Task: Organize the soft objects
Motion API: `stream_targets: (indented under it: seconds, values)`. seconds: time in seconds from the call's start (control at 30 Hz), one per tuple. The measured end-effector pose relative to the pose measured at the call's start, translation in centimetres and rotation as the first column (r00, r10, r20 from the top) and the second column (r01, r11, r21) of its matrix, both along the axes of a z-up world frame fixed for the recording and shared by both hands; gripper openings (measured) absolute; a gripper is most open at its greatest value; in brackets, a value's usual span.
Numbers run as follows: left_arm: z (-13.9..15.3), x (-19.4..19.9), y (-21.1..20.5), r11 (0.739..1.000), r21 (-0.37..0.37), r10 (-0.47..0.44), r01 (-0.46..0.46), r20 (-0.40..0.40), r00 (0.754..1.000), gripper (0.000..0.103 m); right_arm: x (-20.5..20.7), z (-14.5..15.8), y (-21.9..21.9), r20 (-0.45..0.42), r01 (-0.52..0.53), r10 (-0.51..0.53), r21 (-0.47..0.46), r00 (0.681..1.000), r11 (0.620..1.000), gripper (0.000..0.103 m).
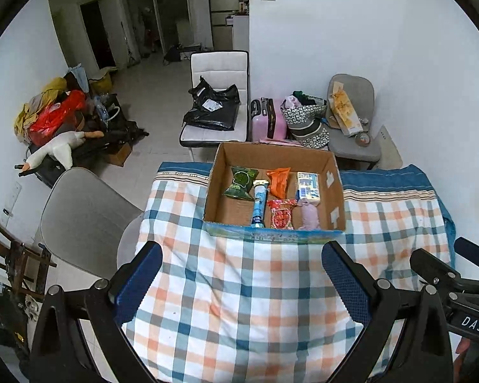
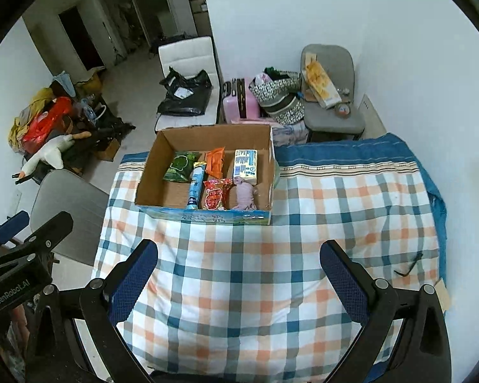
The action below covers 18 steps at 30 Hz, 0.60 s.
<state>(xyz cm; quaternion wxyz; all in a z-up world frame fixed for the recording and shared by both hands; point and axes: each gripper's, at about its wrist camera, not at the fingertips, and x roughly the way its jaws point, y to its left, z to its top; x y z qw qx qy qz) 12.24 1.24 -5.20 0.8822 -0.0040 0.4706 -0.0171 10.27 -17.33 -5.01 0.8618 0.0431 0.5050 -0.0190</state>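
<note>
Right wrist: cardboard box (image 2: 207, 137) holds six packets, side by side.

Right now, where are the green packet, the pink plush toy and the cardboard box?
green packet (image 1: 240, 183), left wrist view, printed front.
pink plush toy (image 2: 246, 195), right wrist view, body.
cardboard box (image 2: 204, 136), right wrist view, far inner wall.

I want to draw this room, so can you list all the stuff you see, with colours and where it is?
cardboard box: 1, brown, on the cloth
green packet: 1, box back left
blue tube: 1, box middle
orange packet: 1, box back
red packet: 1, box front
tissue pack: 1, white-blue, box back right
soft toy: 1, pale purple, box front right
checked cloth: 1, blue-orange-white, covering the table
suitcase: 1, pink, floor behind
goose plush: 1, white, floor left
left tongs: 1, black-blue, open
right tongs: 1, black-blue, open
</note>
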Motion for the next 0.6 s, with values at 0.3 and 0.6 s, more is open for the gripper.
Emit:
stream_targets:
  seconds: [0.3, 0.6]
  values:
    - [4.4, -3.6, 0.1, 1.000, -0.010, -0.006, 0.007, 0.059, 0.998, 0.102, -4.0, 4.5, 0.7, 0.056, -0.033, 0.034, -0.015, 0.998, 0.999, 0.103]
    - [5.7, -4.2, 0.6, 1.000, 0.010, 0.024, -0.025, 0.118, 0.993, 0.102, -3.8, 5.9, 0.2, 0.106, 0.009, -0.003, -0.054, 0.994, 0.998, 0.103]
